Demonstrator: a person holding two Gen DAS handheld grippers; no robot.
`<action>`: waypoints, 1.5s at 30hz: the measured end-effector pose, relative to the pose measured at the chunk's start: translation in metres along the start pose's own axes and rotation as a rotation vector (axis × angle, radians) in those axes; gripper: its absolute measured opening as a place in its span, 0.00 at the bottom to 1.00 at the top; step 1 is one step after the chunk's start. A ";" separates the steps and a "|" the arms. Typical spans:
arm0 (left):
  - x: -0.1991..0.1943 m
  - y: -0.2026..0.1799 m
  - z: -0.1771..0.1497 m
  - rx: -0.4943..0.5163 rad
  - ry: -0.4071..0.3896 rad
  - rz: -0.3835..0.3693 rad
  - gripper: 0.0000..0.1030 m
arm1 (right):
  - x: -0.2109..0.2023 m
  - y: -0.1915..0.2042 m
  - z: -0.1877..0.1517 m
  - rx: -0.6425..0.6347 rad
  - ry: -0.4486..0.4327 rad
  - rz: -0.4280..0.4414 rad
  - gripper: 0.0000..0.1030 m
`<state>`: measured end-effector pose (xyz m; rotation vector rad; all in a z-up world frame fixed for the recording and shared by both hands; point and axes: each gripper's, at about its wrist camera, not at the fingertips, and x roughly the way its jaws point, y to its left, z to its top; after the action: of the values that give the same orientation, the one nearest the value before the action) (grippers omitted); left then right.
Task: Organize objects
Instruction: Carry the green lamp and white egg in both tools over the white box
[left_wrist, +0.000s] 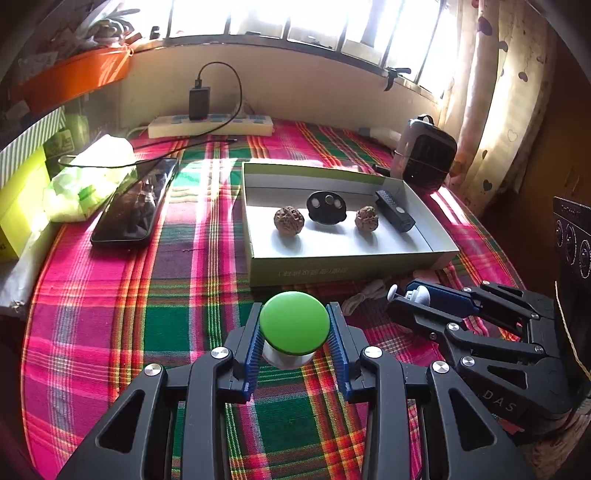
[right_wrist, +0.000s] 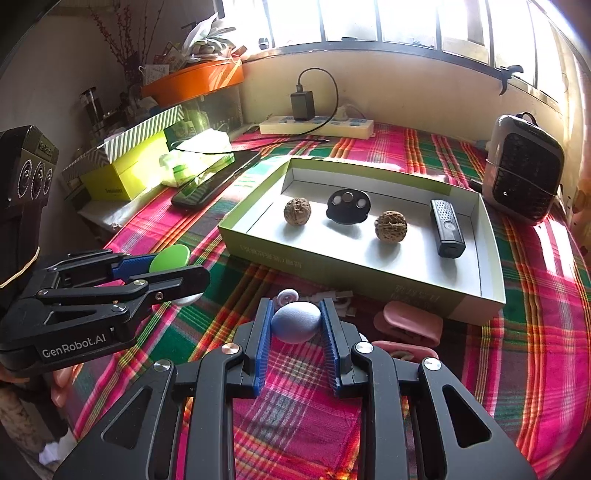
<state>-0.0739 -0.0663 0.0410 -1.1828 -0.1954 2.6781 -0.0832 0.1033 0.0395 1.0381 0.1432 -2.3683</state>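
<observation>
My left gripper (left_wrist: 295, 308) is shut on a mushroom-shaped piece with a green dome cap (left_wrist: 294, 323) and a white base, held just above the plaid cloth. To its right, my right gripper (left_wrist: 402, 295) is shut on a pale blue-grey rounded piece (right_wrist: 295, 321) with a white knob beside it. In the right wrist view the left gripper (right_wrist: 181, 267) sits at the left with the green cap (right_wrist: 170, 258). Beyond both stands a shallow box (left_wrist: 332, 266) (right_wrist: 332, 269) holding two walnuts (right_wrist: 297, 211) (right_wrist: 390, 226), a black disc (right_wrist: 347, 206) and a small black remote (right_wrist: 446, 227).
A phone (left_wrist: 135, 206), a tissue pack (left_wrist: 88, 181) and a yellow-green box (left_wrist: 18, 206) lie at the left. A power strip (left_wrist: 210, 125) with a charger is at the back. A small heater (right_wrist: 524, 170) stands at the right. Pink clips (right_wrist: 406, 325) lie in front of the box.
</observation>
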 end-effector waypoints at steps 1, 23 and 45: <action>0.000 0.000 0.001 0.000 -0.002 0.001 0.30 | -0.001 -0.001 0.001 0.002 -0.004 -0.001 0.26; 0.014 -0.001 0.042 0.014 -0.038 0.002 0.30 | 0.005 -0.015 0.028 0.019 -0.036 -0.031 0.26; 0.064 0.004 0.091 0.039 -0.013 0.015 0.30 | 0.055 -0.034 0.058 0.039 0.021 -0.047 0.26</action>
<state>-0.1839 -0.0583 0.0555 -1.1606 -0.1358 2.6897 -0.1690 0.0905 0.0370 1.0893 0.1315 -2.4120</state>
